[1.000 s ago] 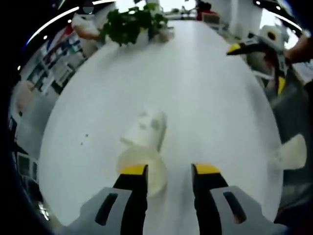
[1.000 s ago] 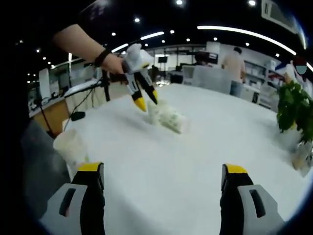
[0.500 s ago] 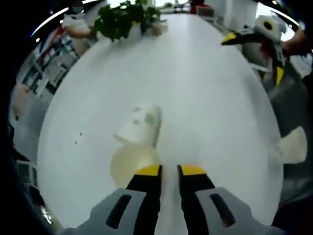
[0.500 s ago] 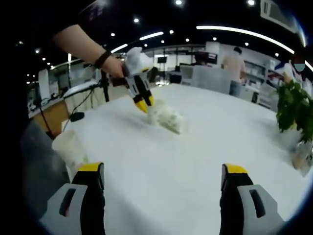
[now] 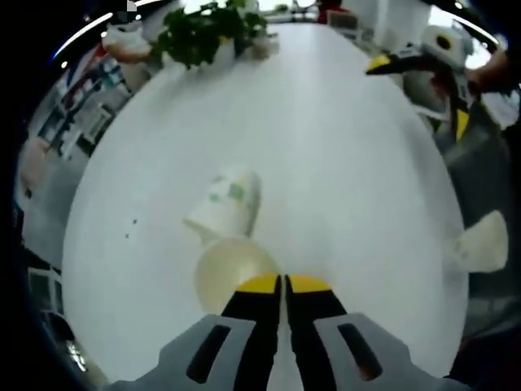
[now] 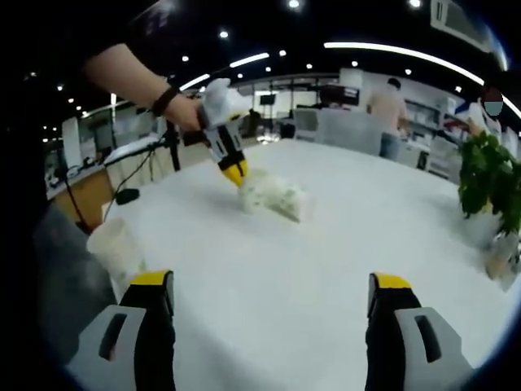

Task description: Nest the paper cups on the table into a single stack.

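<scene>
Left gripper view is showing you the relation that matters: your left gripper (image 5: 283, 283) is sitting with its two yellow tips drawn almost together, and the near rim of the lying cup (image 5: 224, 244) is right at those tips, just to their left. It looks as though the rim wall is pinched between them, though the closeness of the tips is making that hard to confirm. The cup is lying on its side on the table (image 5: 342, 163), open mouth facing you, its closed end pointing up and away from the fingers, so the long axis is running nearly straight ahead of the jaws with a slight lean left.

A second cup (image 5: 480, 248) is resting far off to the right of your left fingers, near the table's edge.

Right gripper view is showing your right gripper (image 6: 264, 297) with its jaws spread wide and nothing between them. That second cup (image 6: 118, 244) is standing just beyond and left of its left fingertip, so this hand is much the nearer one to it. The lying cup (image 6: 273, 195) is well ahead, with the left gripper (image 6: 234, 173) touching its near end.

Judging from this, lifting the held cup means tipping its axis upright before carrying it rightward.
</scene>
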Action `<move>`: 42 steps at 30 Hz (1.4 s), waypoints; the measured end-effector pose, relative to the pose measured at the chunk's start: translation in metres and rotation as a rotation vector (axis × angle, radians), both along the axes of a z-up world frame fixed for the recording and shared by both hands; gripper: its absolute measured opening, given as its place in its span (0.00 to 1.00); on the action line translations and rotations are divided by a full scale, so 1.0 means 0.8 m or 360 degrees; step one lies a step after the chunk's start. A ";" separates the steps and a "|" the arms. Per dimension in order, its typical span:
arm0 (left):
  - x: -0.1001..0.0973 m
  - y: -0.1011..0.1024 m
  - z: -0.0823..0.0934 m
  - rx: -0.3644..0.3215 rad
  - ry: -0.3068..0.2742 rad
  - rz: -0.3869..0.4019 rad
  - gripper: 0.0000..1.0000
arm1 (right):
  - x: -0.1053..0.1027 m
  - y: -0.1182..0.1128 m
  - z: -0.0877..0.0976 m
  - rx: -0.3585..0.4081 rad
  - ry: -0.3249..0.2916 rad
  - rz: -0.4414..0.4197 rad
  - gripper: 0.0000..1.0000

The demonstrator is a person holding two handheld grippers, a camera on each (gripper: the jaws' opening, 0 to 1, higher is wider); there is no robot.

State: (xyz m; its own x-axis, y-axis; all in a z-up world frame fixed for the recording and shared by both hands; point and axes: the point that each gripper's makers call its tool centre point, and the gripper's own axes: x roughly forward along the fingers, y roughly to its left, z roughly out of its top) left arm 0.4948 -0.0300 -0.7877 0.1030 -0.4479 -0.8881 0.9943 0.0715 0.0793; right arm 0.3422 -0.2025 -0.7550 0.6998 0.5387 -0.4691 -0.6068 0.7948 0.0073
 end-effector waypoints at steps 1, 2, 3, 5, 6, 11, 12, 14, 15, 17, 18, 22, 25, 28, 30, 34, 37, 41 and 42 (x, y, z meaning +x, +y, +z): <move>-0.002 0.001 0.000 -0.0001 0.0001 -0.0003 0.00 | 0.000 0.000 0.000 -0.0004 -0.0001 -0.0001 0.97; -0.004 0.000 0.002 -0.0003 0.0003 -0.0007 0.00 | -0.001 0.000 0.001 -0.0006 -0.0001 0.0000 0.97; -0.005 -0.001 0.003 -0.0003 -0.0004 -0.0013 0.00 | -0.001 0.000 0.002 -0.0007 -0.0002 0.0001 0.97; -0.009 0.000 0.005 0.0007 -0.0008 -0.0026 0.00 | -0.002 -0.001 0.003 -0.0010 -0.0003 -0.0001 0.97; -0.010 0.001 0.006 0.0007 -0.0008 -0.0023 0.00 | -0.002 -0.002 0.003 -0.0013 -0.0001 -0.0003 0.97; -0.016 0.001 0.018 -0.0020 0.0006 0.0018 0.00 | -0.006 -0.003 0.012 -0.0016 -0.0021 -0.0013 0.96; -0.017 0.002 0.020 -0.0022 0.0007 0.0019 0.00 | -0.007 -0.002 0.013 -0.0016 -0.0024 -0.0014 0.96; -0.020 0.002 0.025 -0.0031 0.0012 0.0029 0.00 | -0.009 -0.001 0.015 -0.0021 -0.0028 -0.0013 0.96; -0.021 0.003 0.027 -0.0032 0.0011 0.0029 0.00 | -0.010 0.000 0.017 -0.0023 -0.0033 -0.0011 0.96; -0.026 0.004 0.034 -0.0041 0.0021 0.0046 0.00 | -0.012 0.002 0.018 -0.0032 -0.0035 -0.0004 0.96; -0.028 0.005 0.037 -0.0044 0.0026 0.0053 0.00 | -0.014 0.003 0.019 -0.0038 -0.0038 0.0001 0.96; -0.040 0.012 0.046 -0.0046 0.0036 0.0047 0.00 | -0.019 0.007 0.023 -0.0046 -0.0047 0.0013 0.96; -0.052 0.015 0.057 -0.0055 0.0031 0.0030 0.00 | -0.023 0.010 0.026 -0.0057 -0.0053 0.0016 0.96; -0.061 0.016 0.070 -0.0082 0.0045 0.0060 0.00 | -0.027 0.014 0.029 -0.0066 -0.0066 0.0022 0.96; -0.071 0.017 0.074 -0.0080 0.0056 0.0037 0.00 | -0.029 0.016 0.028 -0.0082 -0.0069 0.0028 0.96; -0.097 0.020 0.082 -0.0054 0.0034 -0.0075 0.00 | -0.033 0.020 0.027 -0.0102 -0.0068 0.0034 0.96; -0.106 0.020 0.095 -0.0069 0.0001 -0.0103 0.00 | -0.034 0.020 0.029 -0.0115 -0.0085 0.0022 0.96; -0.122 0.014 0.119 -0.0110 -0.0012 -0.0127 0.00 | -0.036 0.018 0.031 -0.0098 -0.0084 -0.0033 0.96; -0.125 0.012 0.124 -0.0120 -0.0021 -0.0145 0.00 | -0.037 0.018 0.032 -0.0100 -0.0084 -0.0038 0.96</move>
